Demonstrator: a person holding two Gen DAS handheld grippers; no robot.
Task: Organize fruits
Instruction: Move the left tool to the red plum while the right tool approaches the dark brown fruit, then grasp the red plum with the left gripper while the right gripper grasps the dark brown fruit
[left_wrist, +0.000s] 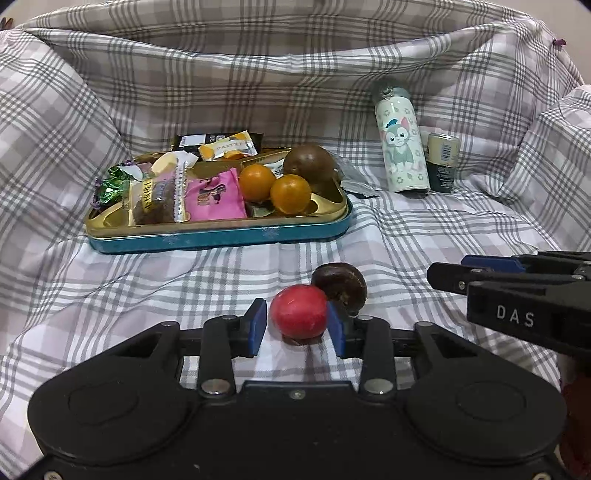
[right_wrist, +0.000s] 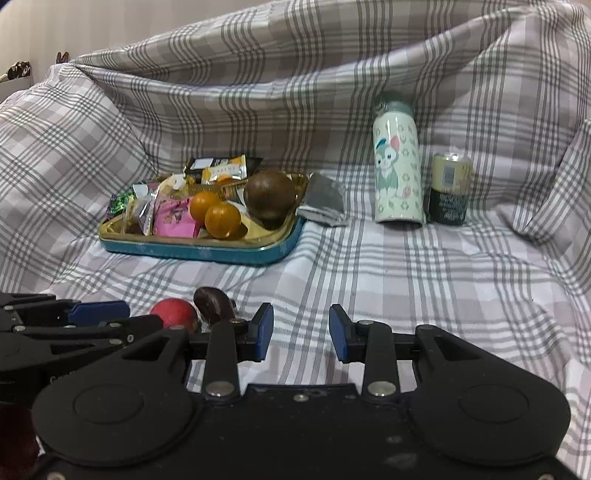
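Note:
A red round fruit (left_wrist: 298, 312) rests on the checked cloth between the blue pads of my left gripper (left_wrist: 297, 328). The jaws are open: a thin gap shows at the left pad, while the right pad sits against the fruit. A dark brown fruit (left_wrist: 341, 286) touches the red one from behind on the right. My right gripper (right_wrist: 301, 332) hovers just to the right of both fruits, open with only cloth between its pads. Farther back, a teal tin tray (left_wrist: 221, 236) holds two oranges (left_wrist: 256, 182) and a large brown fruit (left_wrist: 309, 162) among snack packets.
A cat-print bottle (left_wrist: 402, 151) and a small can (left_wrist: 443, 162) stand to the right of the tray. A silver foil packet (right_wrist: 321, 203) lies by the tray's right end. Checked cloth rises in folds at the back and on both sides.

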